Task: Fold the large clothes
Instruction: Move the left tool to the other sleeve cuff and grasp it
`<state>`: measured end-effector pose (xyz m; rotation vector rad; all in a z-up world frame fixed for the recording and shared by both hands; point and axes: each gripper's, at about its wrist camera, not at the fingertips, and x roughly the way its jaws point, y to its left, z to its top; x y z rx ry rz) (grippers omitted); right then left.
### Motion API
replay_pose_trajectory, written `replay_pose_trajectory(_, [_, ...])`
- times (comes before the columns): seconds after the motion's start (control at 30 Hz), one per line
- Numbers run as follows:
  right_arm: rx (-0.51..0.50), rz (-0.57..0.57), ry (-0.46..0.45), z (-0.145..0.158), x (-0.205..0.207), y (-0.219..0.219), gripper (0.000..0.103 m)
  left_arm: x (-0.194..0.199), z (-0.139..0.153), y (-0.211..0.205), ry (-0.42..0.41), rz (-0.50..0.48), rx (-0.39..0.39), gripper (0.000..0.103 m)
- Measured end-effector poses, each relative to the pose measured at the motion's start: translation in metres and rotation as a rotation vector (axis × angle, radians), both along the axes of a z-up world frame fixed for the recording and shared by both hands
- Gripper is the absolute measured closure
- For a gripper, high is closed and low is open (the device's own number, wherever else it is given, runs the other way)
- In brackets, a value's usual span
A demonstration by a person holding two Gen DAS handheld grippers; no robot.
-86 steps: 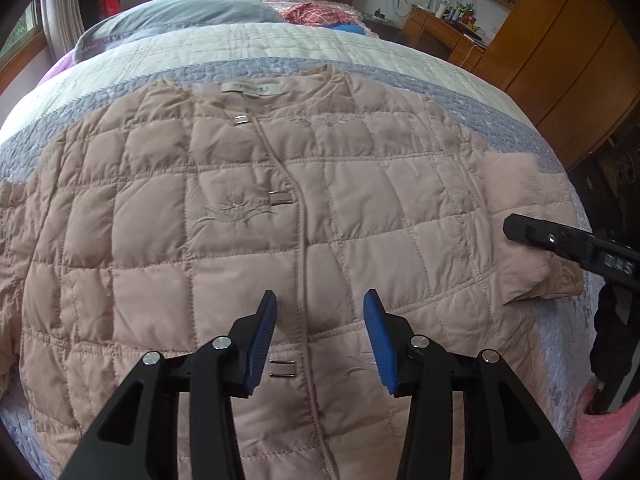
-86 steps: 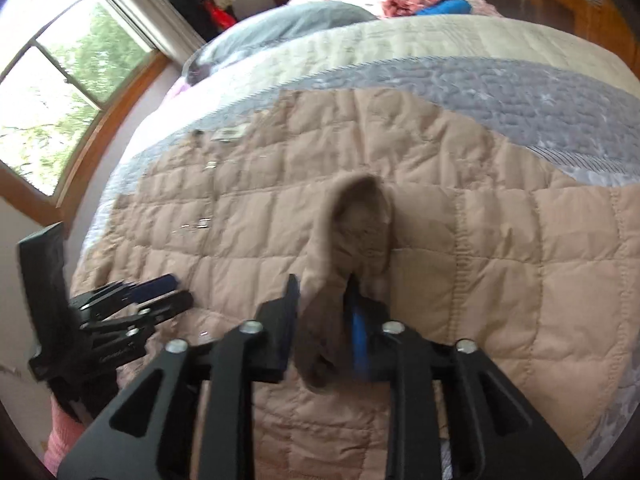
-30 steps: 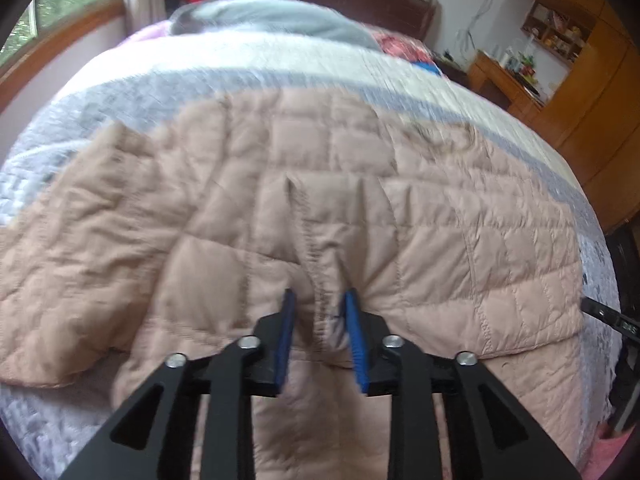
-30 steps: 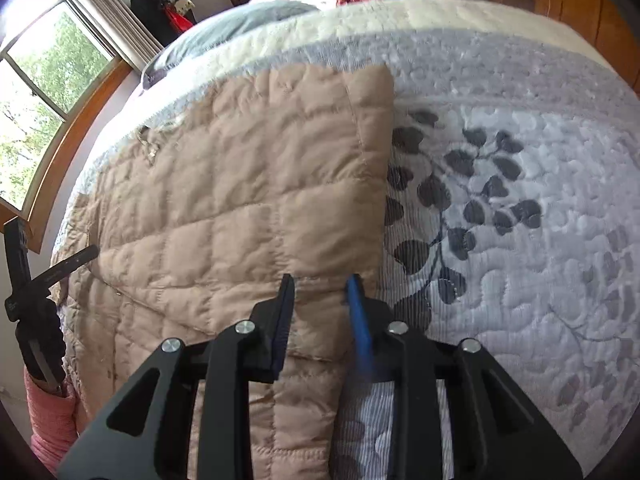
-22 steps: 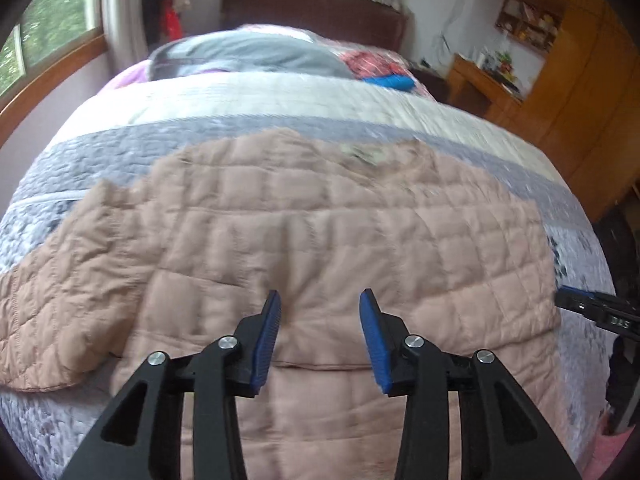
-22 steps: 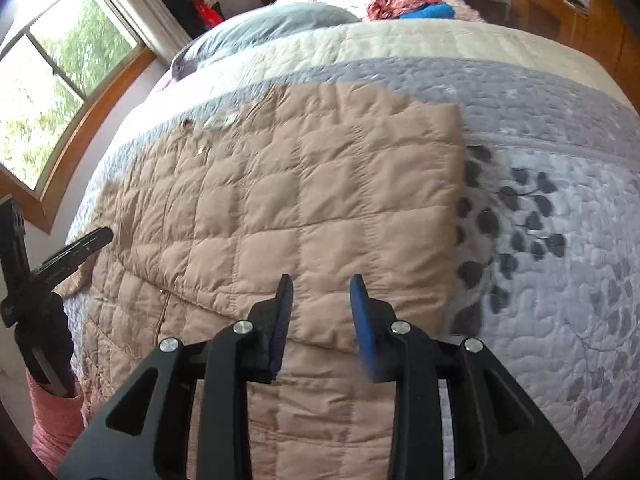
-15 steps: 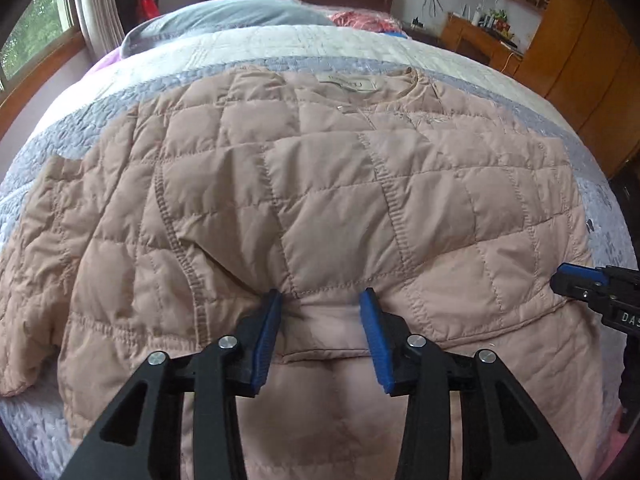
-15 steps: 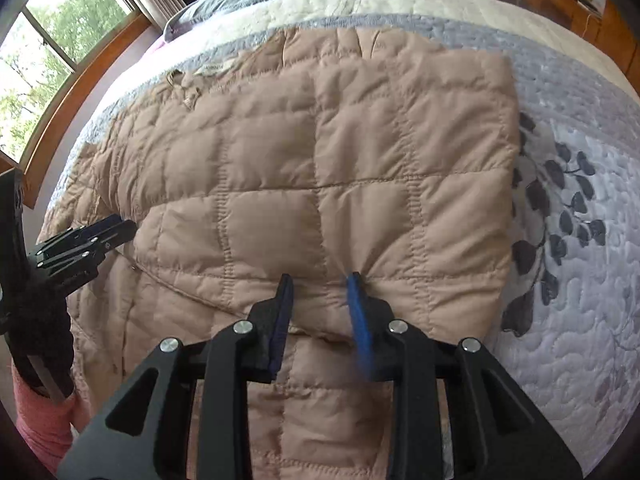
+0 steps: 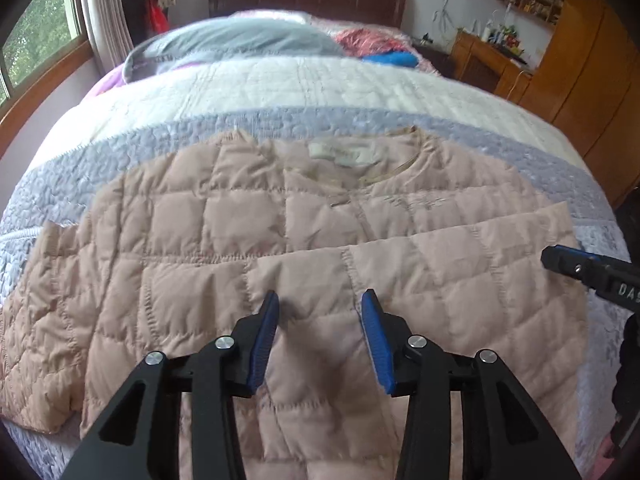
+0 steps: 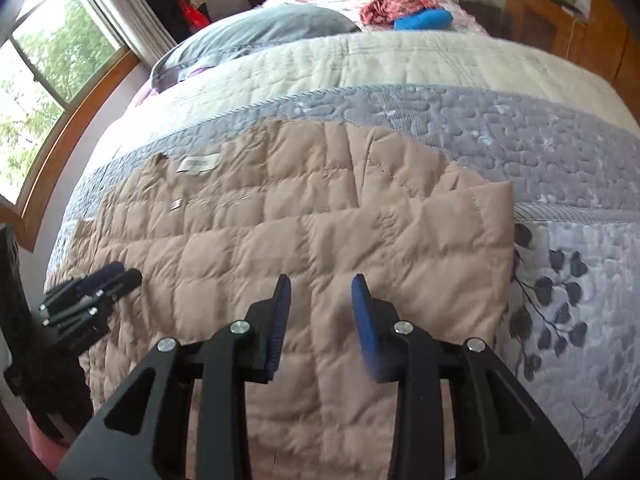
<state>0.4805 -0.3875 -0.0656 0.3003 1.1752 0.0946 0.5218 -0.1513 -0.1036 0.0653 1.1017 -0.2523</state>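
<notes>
Both the left hand-held gripper (image 9: 320,320) and right hand-held gripper (image 10: 320,304) hang spread apart, empty, over the quilted jacket (image 9: 224,240) on the bed (image 9: 280,88), its neck label (image 9: 340,152) unreadable.

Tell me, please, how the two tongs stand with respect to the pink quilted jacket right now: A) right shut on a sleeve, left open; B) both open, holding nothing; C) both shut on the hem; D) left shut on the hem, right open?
B: the left tongs and right tongs each show a wide gap between blue pads, with the jacket lying free on the bed below.
</notes>
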Motion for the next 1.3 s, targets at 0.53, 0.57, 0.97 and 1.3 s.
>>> replay_pose_trajectory(0.53, [0.033,0.12,0.022,-0.007,-0.073,0.016,0.071,-0.056,0.005,0.025,-0.032,-0.058,-0.003,0.059])
replay_pose_trajectory(0.57, [0.025,0.117,0.038,-0.015,-0.076,0.016,0.073,-0.054,-0.004,0.025,-0.015,-0.05,0.011,0.059])
replay_pose_trajectory(0.97, [0.097,0.112,-0.037,0.014,-0.109,0.001,0.063,-0.094,0.03,0.101,-0.069,0.037,-0.082,0.051])
replay_pose_trajectory(1.3, [0.014,0.11,-0.024,0.004,-0.154,-0.017,0.057,-0.152,0.012,0.376,-0.046,0.625,-0.058,0.04])
